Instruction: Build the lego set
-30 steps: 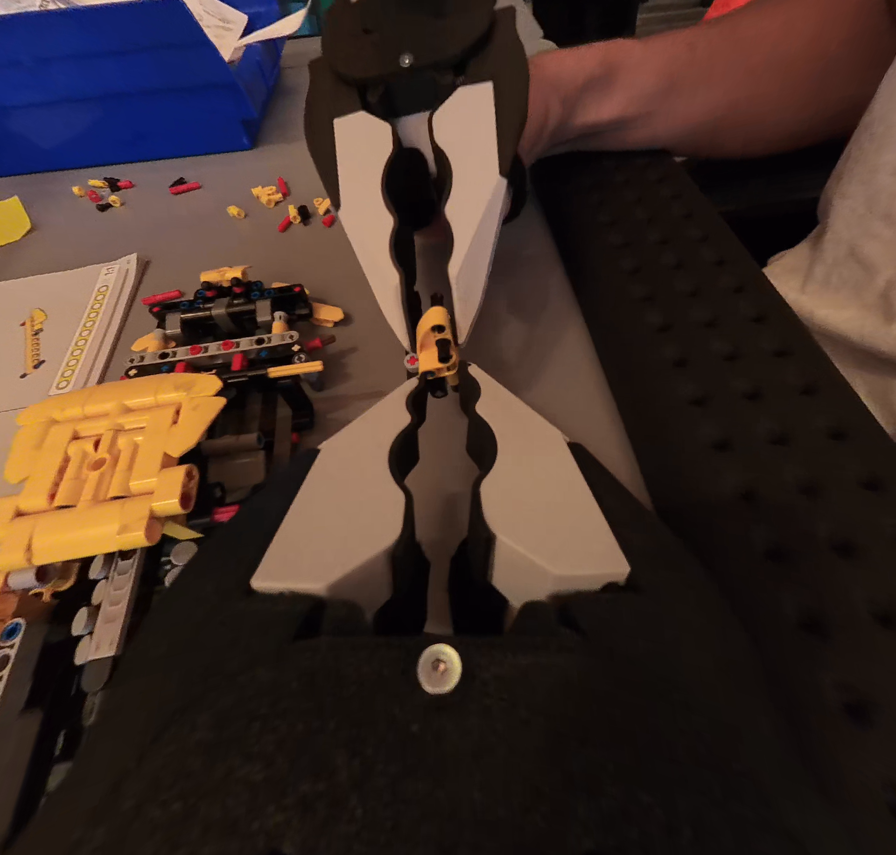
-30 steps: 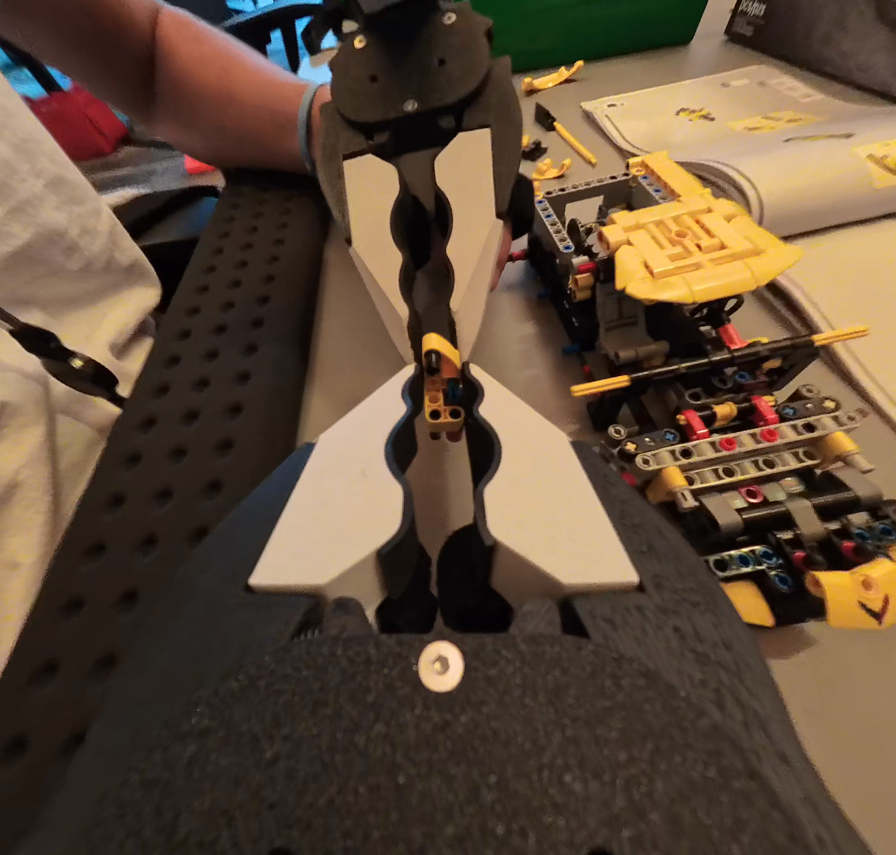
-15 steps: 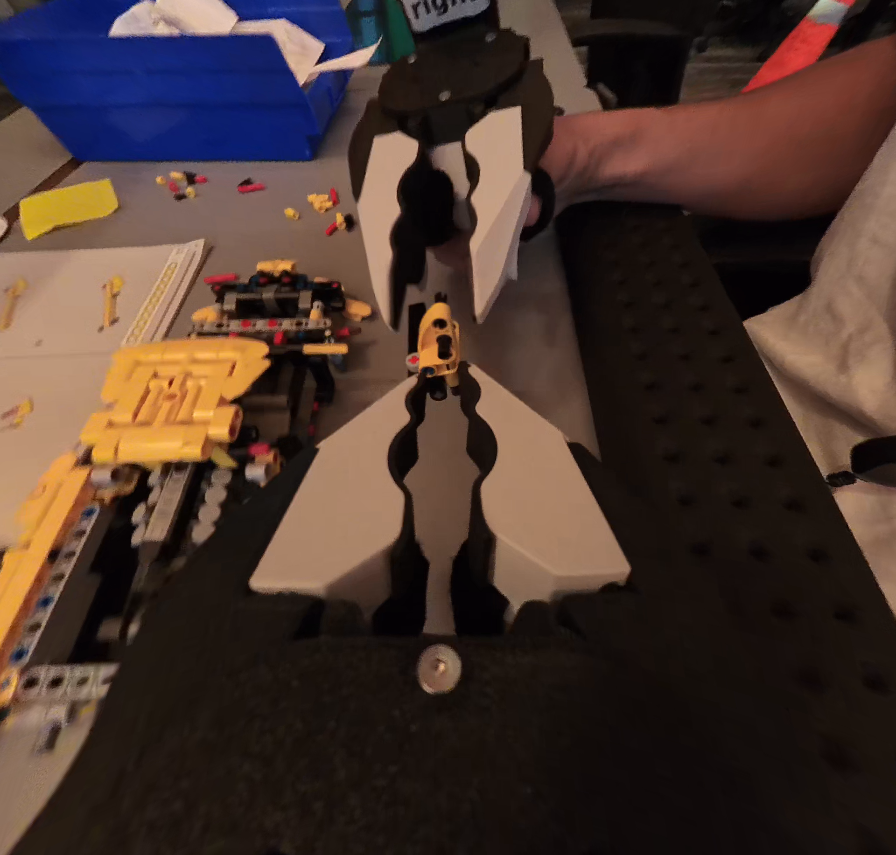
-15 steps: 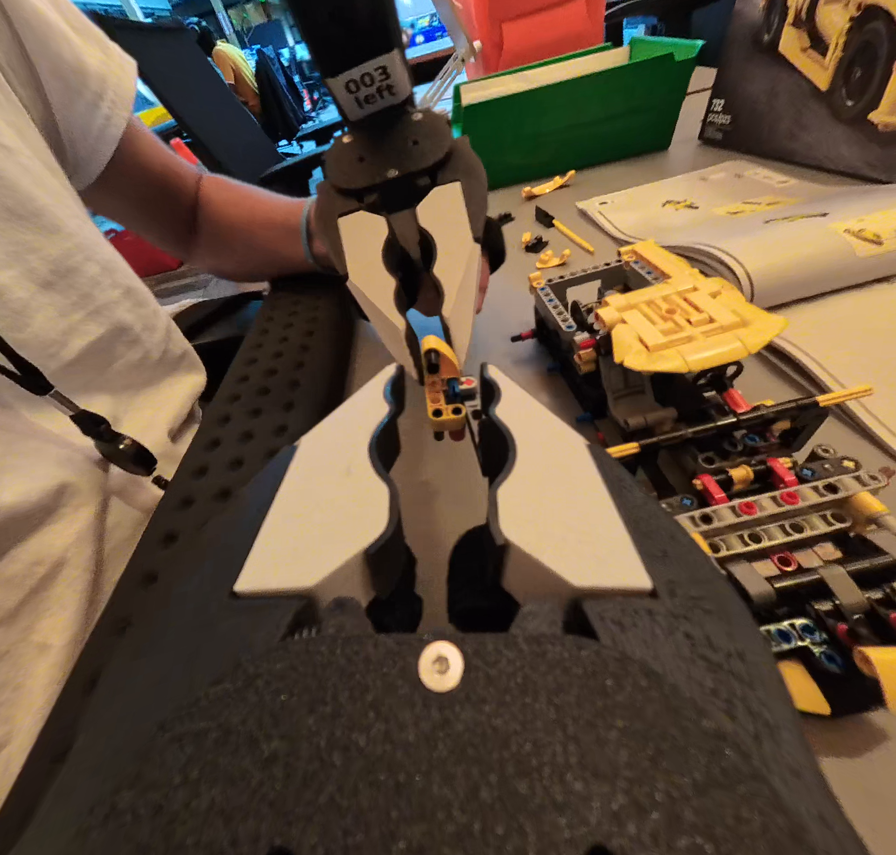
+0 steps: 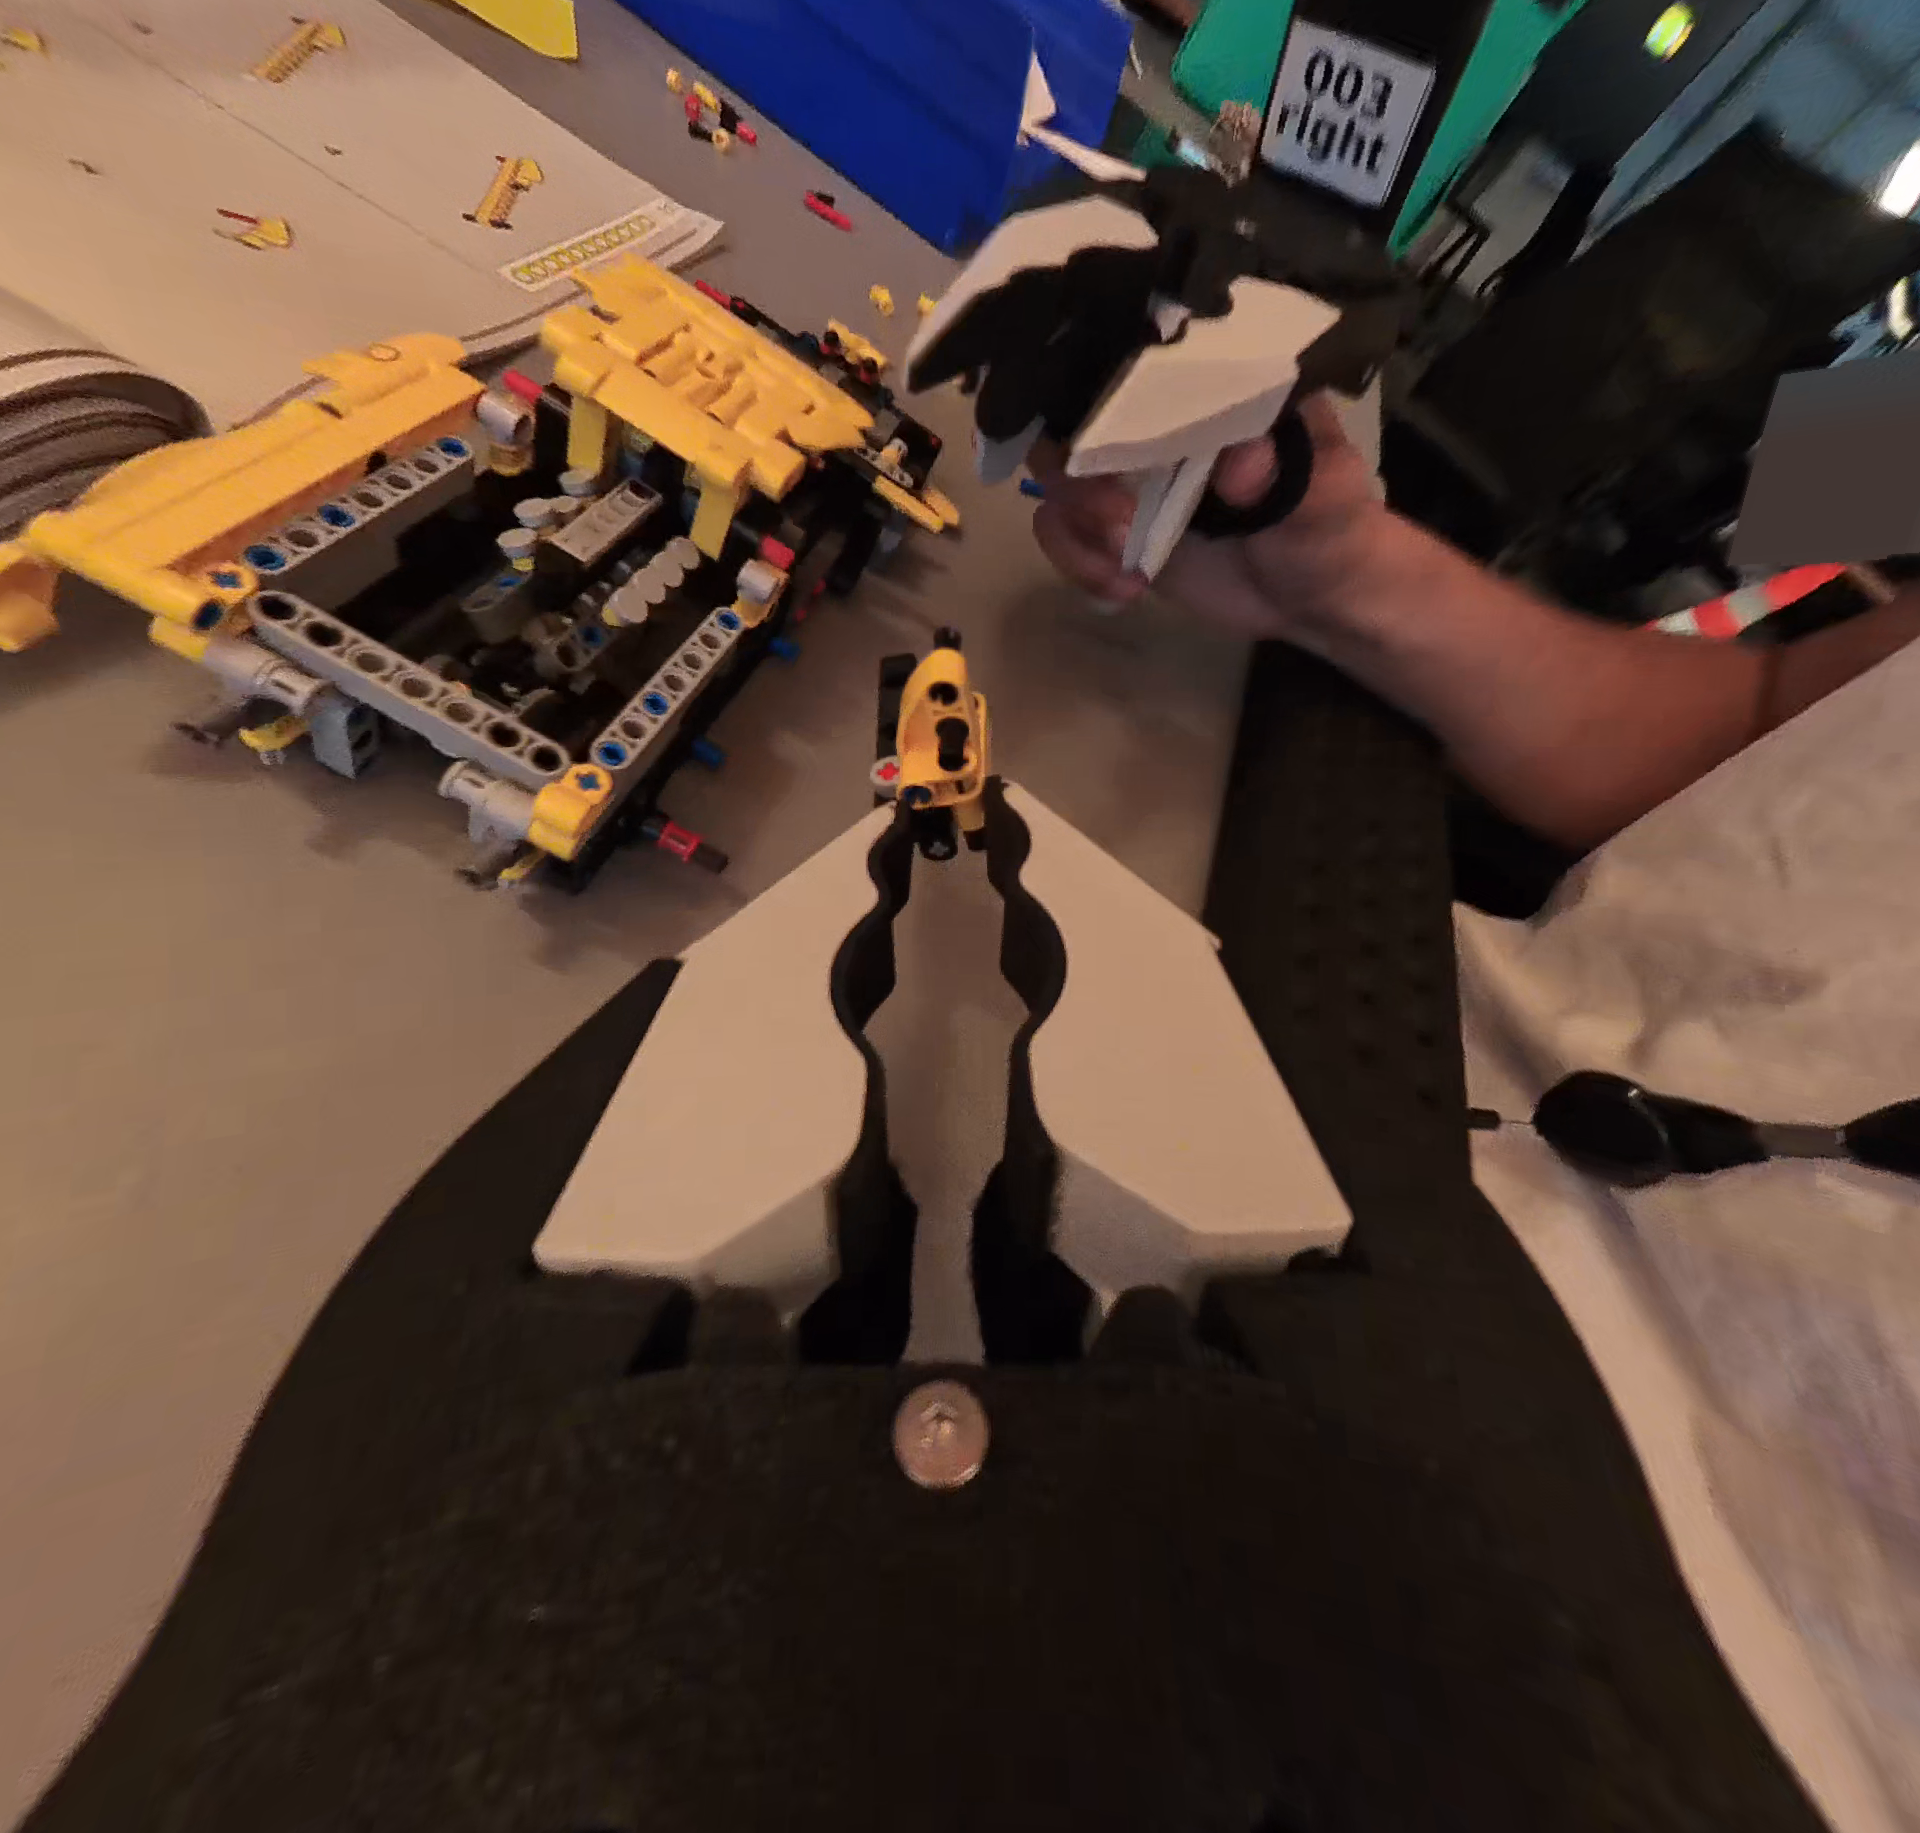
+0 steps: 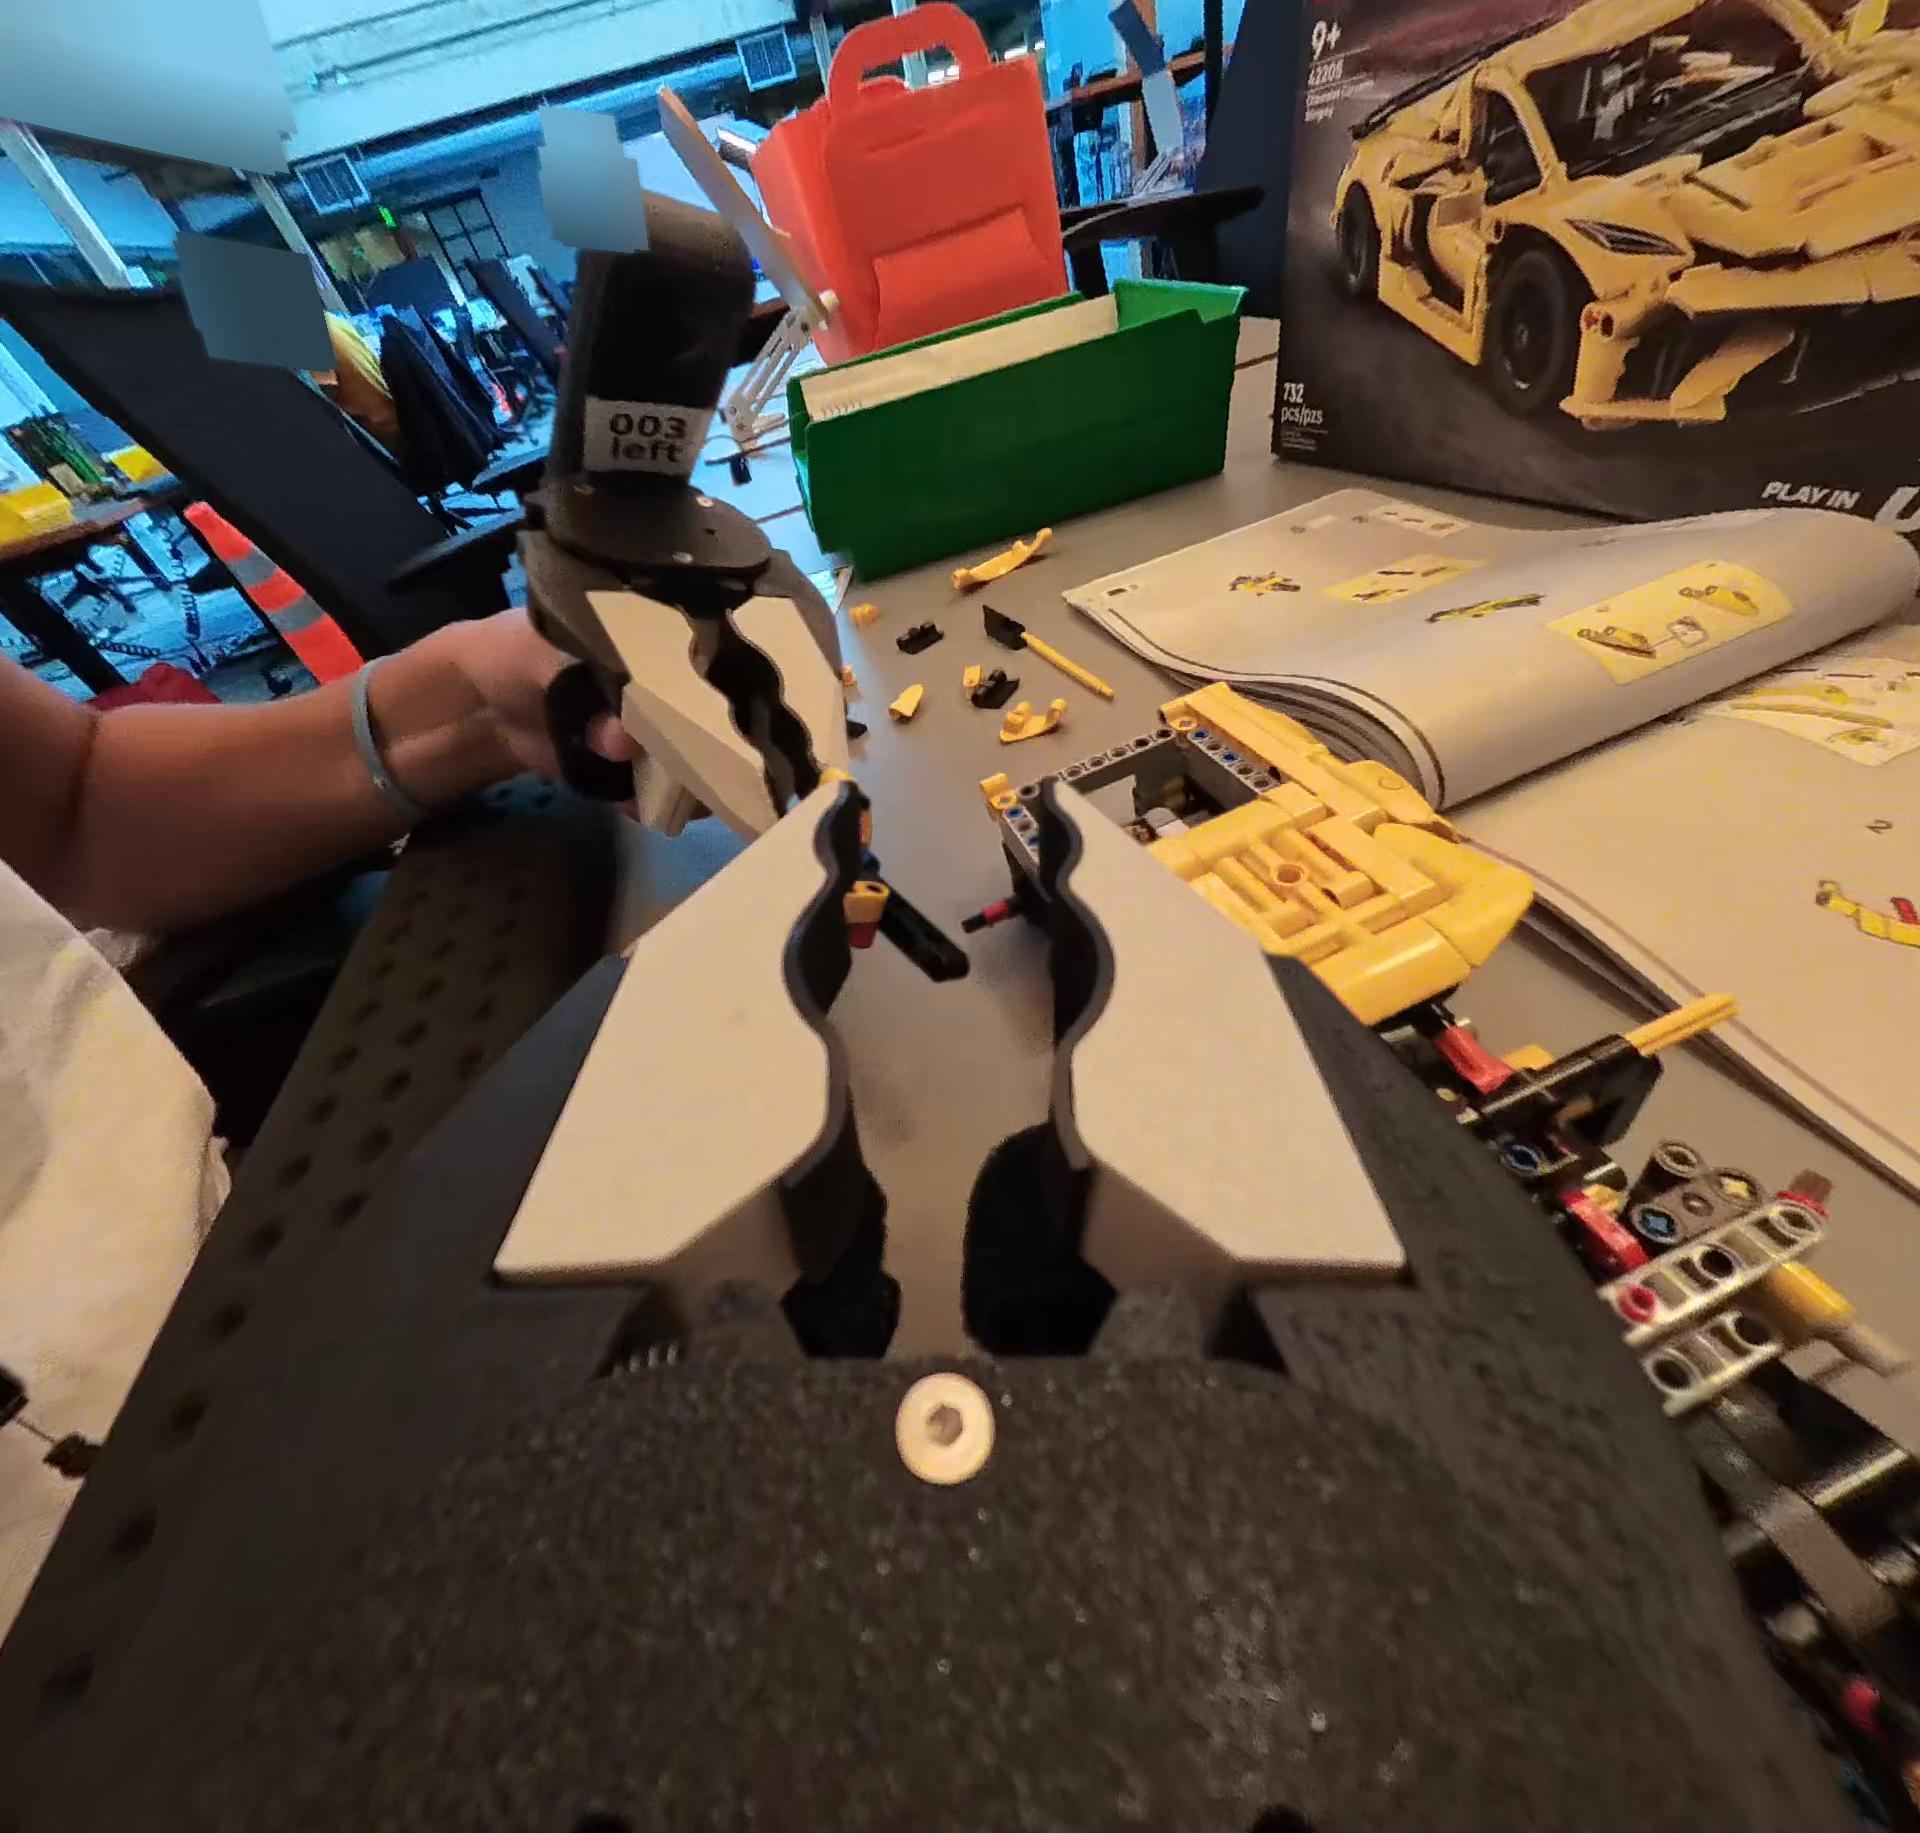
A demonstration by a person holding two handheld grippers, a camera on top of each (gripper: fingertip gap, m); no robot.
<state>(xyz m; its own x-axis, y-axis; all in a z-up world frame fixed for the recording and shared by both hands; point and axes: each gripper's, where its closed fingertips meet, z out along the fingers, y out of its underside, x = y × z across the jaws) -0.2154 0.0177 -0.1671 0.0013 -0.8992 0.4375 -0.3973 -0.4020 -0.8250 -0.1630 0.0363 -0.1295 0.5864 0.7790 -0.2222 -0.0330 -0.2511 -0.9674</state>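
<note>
The left gripper [image 5: 940, 809] pinches a small yellow lego sub-assembly [image 5: 938, 729] at its fingertips, its two pale grey fingers pressed together on the piece's lower end. The piece stands up beyond the tips, held above the grey table [image 5: 312, 1004], with a black pin and a small red-marked part on its left side. In the right wrist view the same gripper [image 6: 821, 781] shows at the left, a hand [image 6: 468, 713] round its black handle.

The right gripper [image 6: 951, 827] is spread, a wide gap between its fingers and nothing held between them. Seen from the left wrist view it [image 5: 1029, 453] hangs far right over the table, tilted, held by a hand [image 5: 1226, 536] whose forearm rests on a black perforated pad [image 5: 1340, 848].

The partly built yellow-and-black lego car chassis [image 5: 499, 578] lies on the table to the left of the left gripper, well apart from the held piece; in the right wrist view it [image 6: 1330, 869] sits just beyond and to the right of the right gripper's fingers. An open instruction booklet [image 6: 1507, 640] lies far right of it, with loose small yellow and black lego parts [image 6: 997, 682] scattered between the booklet and a green plastic bin [image 6: 1018, 433]. A blue plastic bin [image 5: 831, 48] stands at the far side in the left wrist view, and the set's box with a yellow car picture [image 6: 1600, 204] stands far right.
</note>
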